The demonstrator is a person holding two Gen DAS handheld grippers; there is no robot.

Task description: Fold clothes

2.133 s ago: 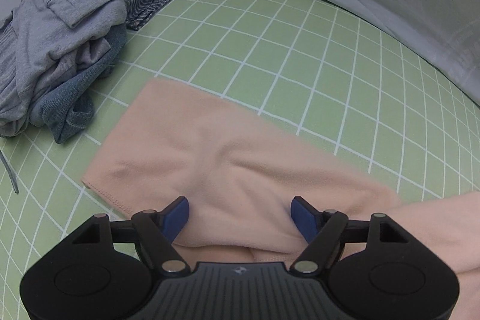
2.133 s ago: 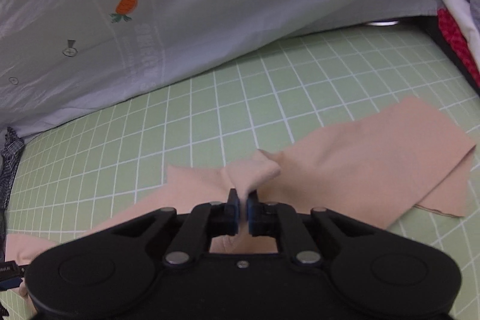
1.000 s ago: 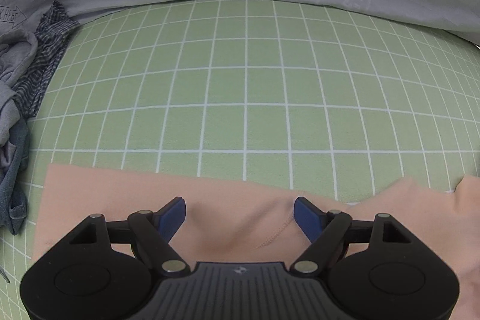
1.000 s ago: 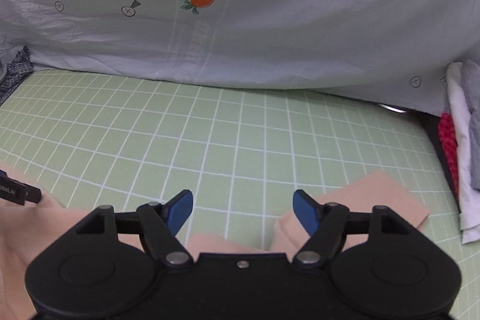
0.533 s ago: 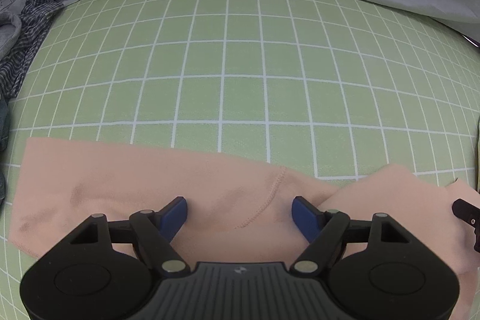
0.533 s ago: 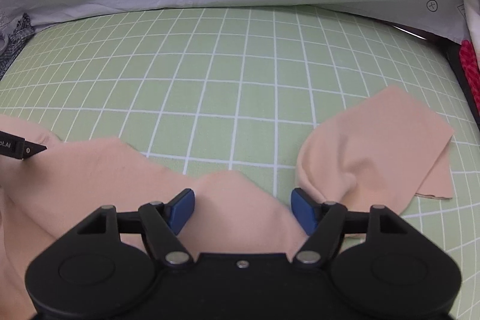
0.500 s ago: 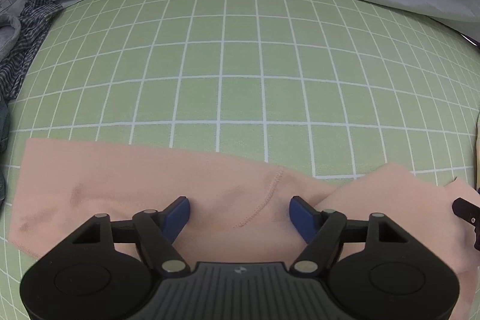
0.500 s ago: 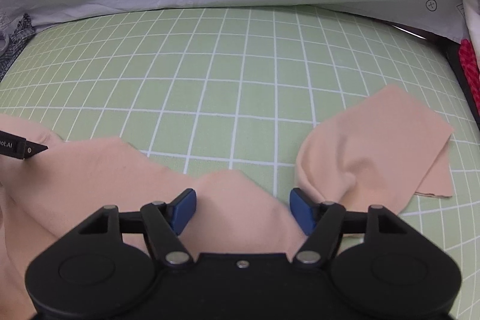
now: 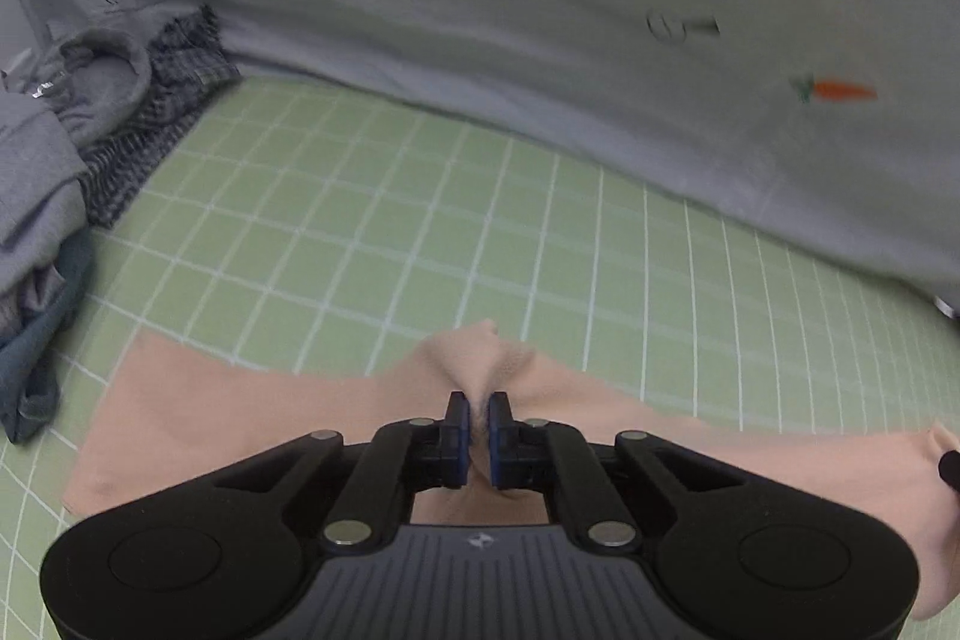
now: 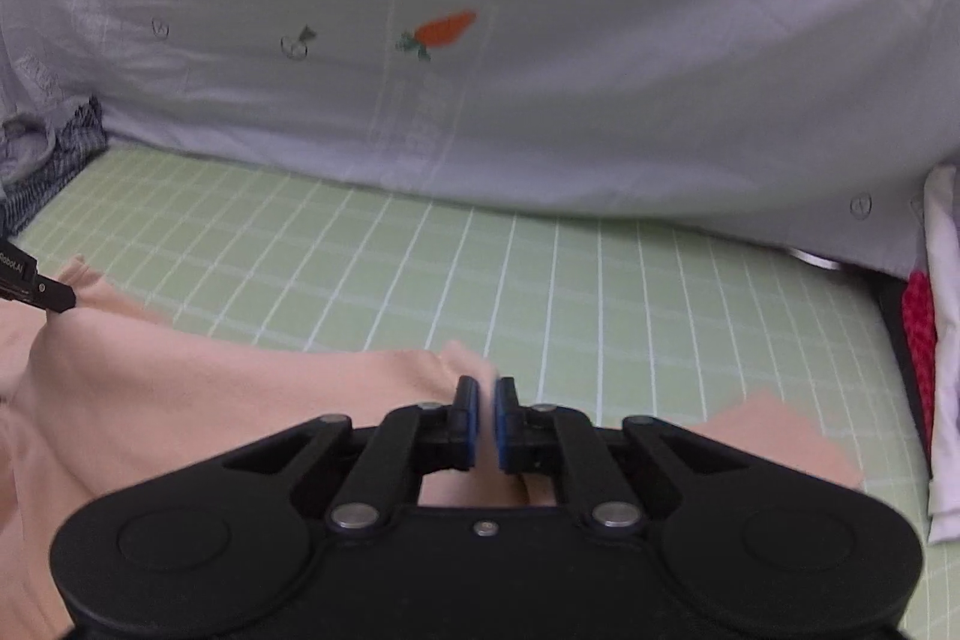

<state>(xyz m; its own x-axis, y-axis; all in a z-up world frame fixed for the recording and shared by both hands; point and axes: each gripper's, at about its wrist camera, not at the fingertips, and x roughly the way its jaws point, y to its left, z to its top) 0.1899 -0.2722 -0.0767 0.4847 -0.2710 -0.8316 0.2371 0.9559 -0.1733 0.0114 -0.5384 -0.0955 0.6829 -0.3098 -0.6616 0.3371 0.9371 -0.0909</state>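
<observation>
Left gripper [image 9: 477, 407], right gripper [image 10: 486, 396] both clamped on peach garment [image 9: 240, 400] edge; should lift evenly, keep fabric taut over green mat [image 9: 420, 232]

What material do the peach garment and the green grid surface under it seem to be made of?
Peach garment: probably a soft matte knit such as cotton jersey; it bunches into gentle folds where it is pinched. Green grid mat: smooth, flat and matte with printed white lines, likely a vinyl or rubber cutting mat, though the blur leaves this uncertain.

"Robot.AI" is partly legible on the left hand-held gripper [image 10: 36, 287]; backdrop lettering unreadable.
</observation>
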